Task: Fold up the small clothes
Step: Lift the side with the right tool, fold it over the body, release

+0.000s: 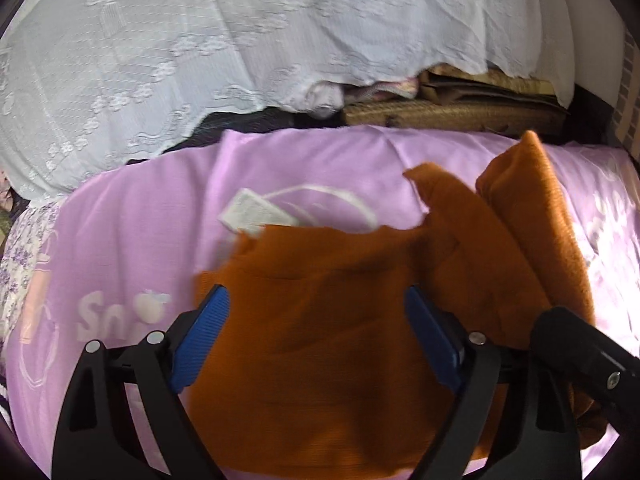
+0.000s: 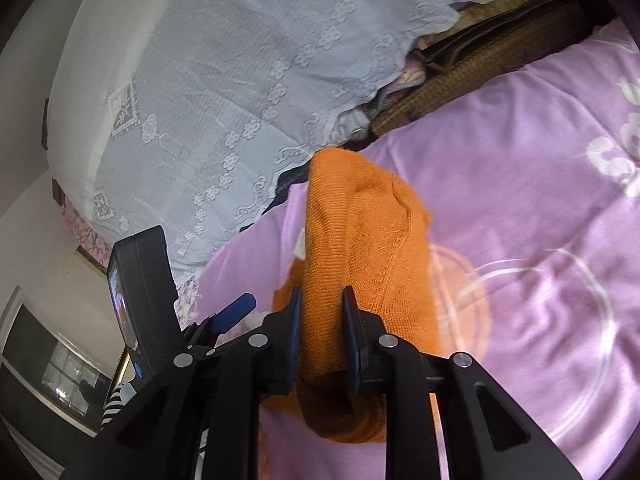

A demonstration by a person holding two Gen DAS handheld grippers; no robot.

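Note:
An orange knit garment lies partly folded on a pink printed bedspread. My left gripper is open, its blue pads spread wide above the flat part of the garment. My right gripper is shut on a thick folded bundle of the same orange garment, which rises between its pads. The right gripper's black body shows in the left wrist view at the right, beside a raised orange fold.
A white lace cloth covers a mound behind the bedspread. A woven brown mat lies at the far edge. A white label with a cord lies on the bedspread beyond the garment. The left gripper's body shows at the left.

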